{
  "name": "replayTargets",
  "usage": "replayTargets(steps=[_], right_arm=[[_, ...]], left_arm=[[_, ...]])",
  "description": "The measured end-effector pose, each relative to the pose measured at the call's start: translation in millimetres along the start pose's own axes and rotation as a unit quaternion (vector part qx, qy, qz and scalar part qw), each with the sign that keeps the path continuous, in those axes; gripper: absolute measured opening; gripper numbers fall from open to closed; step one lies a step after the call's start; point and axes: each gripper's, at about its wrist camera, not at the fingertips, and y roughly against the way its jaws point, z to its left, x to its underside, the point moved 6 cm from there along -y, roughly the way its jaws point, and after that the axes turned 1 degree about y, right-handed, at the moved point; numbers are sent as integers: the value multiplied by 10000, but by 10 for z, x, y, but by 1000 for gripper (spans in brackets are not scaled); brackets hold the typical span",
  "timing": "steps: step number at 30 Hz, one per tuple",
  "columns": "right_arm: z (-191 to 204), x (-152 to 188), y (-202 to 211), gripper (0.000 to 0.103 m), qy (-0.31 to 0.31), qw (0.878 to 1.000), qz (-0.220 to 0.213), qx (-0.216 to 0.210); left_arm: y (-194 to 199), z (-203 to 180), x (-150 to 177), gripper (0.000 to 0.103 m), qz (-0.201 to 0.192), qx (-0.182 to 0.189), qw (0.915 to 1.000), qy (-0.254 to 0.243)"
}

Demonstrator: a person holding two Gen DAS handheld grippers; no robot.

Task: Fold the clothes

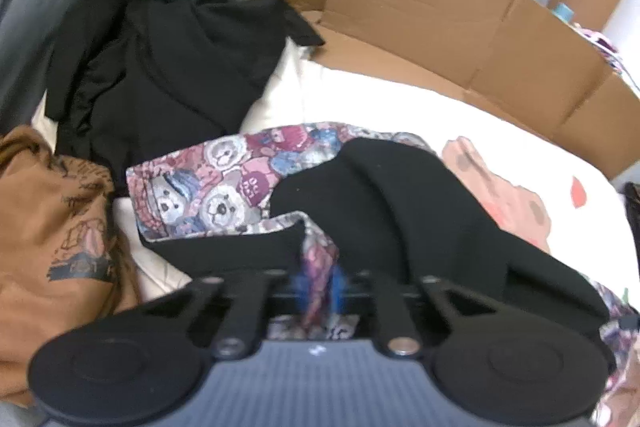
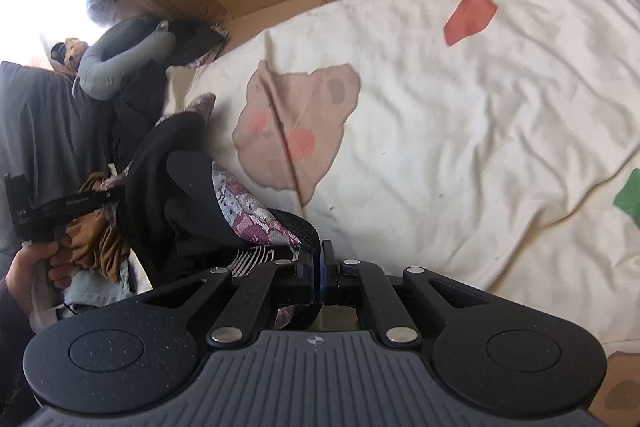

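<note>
Two hand-held grippers pinch one bear-print garment on the bed.

The left hand-held gripper [image 1: 316, 291] and right hand-held gripper [image 2: 320, 275] are each closed on the black-lined bear-print garment [image 1: 208, 183], bunched at lower middle on the white bed cover [image 2: 460, 131].

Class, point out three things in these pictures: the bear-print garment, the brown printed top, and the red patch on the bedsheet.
bear-print garment [image 1: 208, 183]: left wrist view, on its patterned panel.
brown printed top [image 1: 44, 211]: left wrist view, on its front.
red patch [image 2: 470, 17]: right wrist view, its centre.
</note>
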Motion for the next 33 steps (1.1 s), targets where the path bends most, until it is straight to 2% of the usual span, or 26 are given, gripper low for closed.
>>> replayTargets(steps=[3,8,14,20,24,33], right_arm=[[-112,-47,94,0,-69,9998,-137,138],[-297,-109,281,0,-151,9989,-318,320],[-477,-143,550,0,-215,9967,-515,591],[-665,-155,829,0,-331,9932,-695,874],[-750,-123,988,0,-452,9916,-765,938],[-791,209,921,0,-556,9940,-310,889]], left_arm=[[188,-12,-6,6,-121,-52,9999,-92],[538,109,69,5,-171,-223,9996,67],[833,117,323,5,24,-283,9995,140],[998,6,571,4,199,-104,9996,159],[1050,-44,803,4,453,-23,9989,122],[1112,126,1561,4,1326,-171,9903,379]])
